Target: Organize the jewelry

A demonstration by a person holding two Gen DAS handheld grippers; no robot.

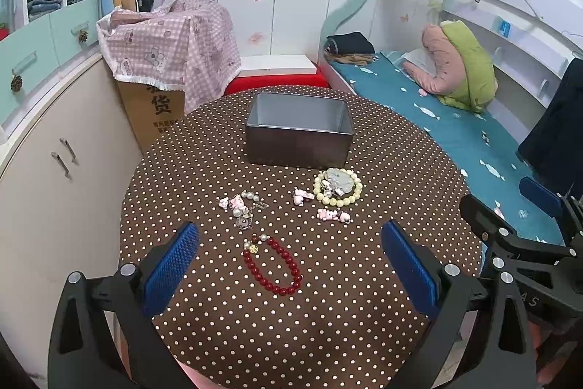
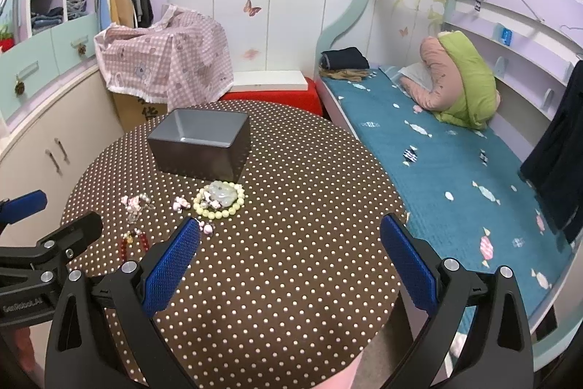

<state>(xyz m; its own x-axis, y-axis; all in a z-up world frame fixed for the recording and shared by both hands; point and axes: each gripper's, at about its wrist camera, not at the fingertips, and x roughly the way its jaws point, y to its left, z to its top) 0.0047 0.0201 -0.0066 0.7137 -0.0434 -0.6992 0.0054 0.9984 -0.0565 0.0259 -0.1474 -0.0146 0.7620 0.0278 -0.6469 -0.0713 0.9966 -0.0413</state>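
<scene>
A grey open box (image 1: 299,133) stands at the far side of a round table with a brown polka-dot cloth (image 1: 255,316). In front of it lie a pale yellow bead bracelet with a jade pendant (image 1: 338,186), a pearl and pink charm bracelet (image 1: 243,206), small pink charms (image 1: 333,215) and a red bead bracelet (image 1: 274,265). My left gripper (image 1: 289,248) is open above the red bracelet. My right gripper (image 2: 289,243) is open and empty over the table, right of the jewelry. The box (image 2: 200,143) and yellow bracelet (image 2: 219,200) also show in the right wrist view.
A bed with a blue sheet (image 1: 455,133) runs along the right. A cardboard box under a pink checked cloth (image 1: 171,50) and a red stool (image 1: 277,82) stand behind the table. Cabinets (image 1: 54,152) line the left wall.
</scene>
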